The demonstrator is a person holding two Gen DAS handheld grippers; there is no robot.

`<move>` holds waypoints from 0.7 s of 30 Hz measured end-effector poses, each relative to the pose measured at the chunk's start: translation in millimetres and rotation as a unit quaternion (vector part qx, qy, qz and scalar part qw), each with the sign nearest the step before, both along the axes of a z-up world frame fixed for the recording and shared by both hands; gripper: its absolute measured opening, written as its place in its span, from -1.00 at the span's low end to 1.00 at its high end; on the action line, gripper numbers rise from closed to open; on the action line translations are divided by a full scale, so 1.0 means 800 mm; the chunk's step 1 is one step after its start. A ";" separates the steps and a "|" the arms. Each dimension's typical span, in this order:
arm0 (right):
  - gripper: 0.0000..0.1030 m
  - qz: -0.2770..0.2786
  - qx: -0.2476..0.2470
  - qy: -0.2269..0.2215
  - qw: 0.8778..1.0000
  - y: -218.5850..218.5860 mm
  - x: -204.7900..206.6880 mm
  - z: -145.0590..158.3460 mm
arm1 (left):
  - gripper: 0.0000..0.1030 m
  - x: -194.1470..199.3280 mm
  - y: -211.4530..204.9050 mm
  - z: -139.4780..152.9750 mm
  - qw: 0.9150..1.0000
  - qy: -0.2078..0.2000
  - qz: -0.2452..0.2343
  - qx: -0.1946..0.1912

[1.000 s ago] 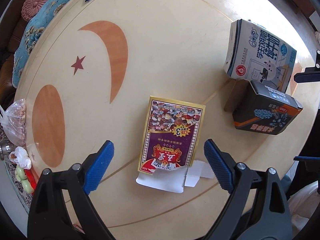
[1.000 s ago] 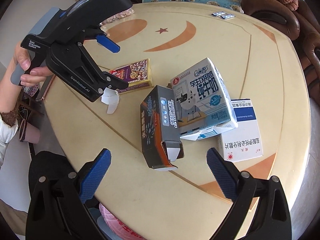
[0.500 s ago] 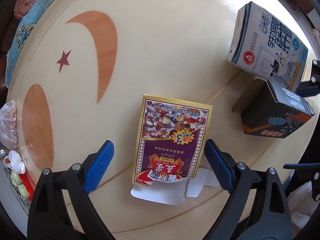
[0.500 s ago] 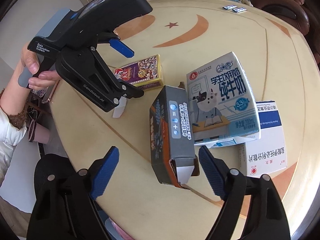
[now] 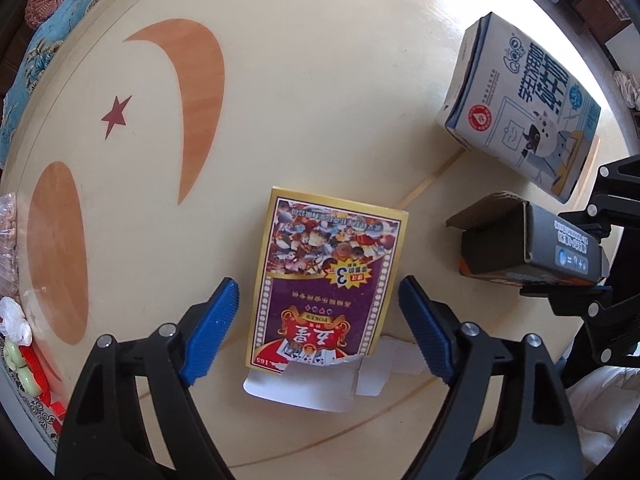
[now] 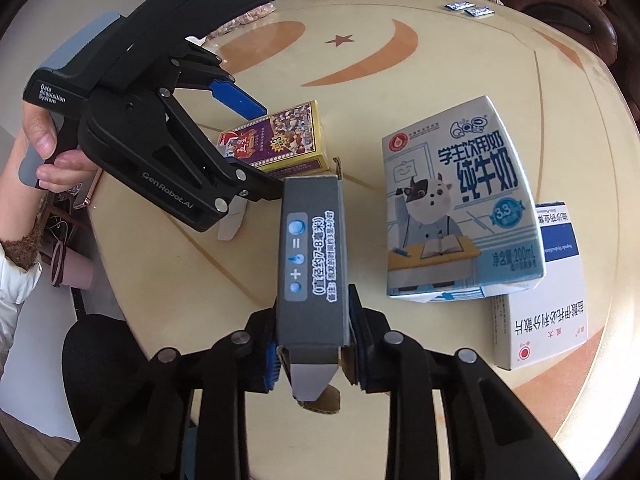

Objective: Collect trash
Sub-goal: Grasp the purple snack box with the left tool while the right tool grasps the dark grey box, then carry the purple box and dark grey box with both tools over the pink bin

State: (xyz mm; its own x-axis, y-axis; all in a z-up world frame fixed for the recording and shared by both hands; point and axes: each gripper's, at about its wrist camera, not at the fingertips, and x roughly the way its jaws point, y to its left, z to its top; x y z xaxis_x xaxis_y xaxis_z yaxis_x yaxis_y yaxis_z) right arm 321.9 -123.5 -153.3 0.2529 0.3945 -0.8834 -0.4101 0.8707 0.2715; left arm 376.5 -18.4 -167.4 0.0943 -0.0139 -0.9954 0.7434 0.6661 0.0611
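A yellow-edged poker card box (image 5: 326, 276) lies flat on the round table, its torn white flap toward me. My left gripper (image 5: 318, 326) is open, its blue pads on either side of the box's near half; it also shows in the right wrist view (image 6: 256, 148). My right gripper (image 6: 312, 344) is shut on a dark grey carton (image 6: 312, 248), which also shows in the left wrist view (image 5: 532, 248). A blue-and-white milk carton (image 6: 456, 204) lies to the right, partly on a white medicine box (image 6: 548, 300).
The cream round table (image 5: 320, 92) has orange moon and star inlays. Two small sachets (image 6: 468, 8) lie at its far edge. A sofa with a blue cushion (image 5: 28, 64) stands behind. A plastic bag (image 5: 8, 236) and small items sit at the left edge.
My right gripper moved forward and closed on the dark grey carton. My left gripper moved closer over the poker box and stays open.
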 end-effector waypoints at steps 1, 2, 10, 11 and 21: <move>-0.48 0.000 -0.005 -0.003 1.000 0.002 -0.001 0.000 | 0.56 0.001 0.002 -0.001 1.000 0.001 0.000 -0.002; -0.48 0.001 -0.009 -0.006 1.000 0.003 -0.002 0.000 | 0.56 0.001 0.002 0.000 1.000 0.000 -0.002 -0.002; -0.49 0.006 -0.023 -0.010 1.000 0.015 -0.006 0.001 | 0.55 0.012 0.013 -0.011 1.000 0.008 -0.010 -0.014; -0.49 0.006 -0.024 -0.010 1.000 0.015 -0.006 0.001 | 0.55 0.012 0.013 -0.011 1.000 0.007 -0.007 -0.016; -0.50 -0.007 -0.067 -0.033 0.997 0.019 -0.017 0.015 | 0.21 0.003 0.013 -0.008 0.999 -0.007 0.035 -0.007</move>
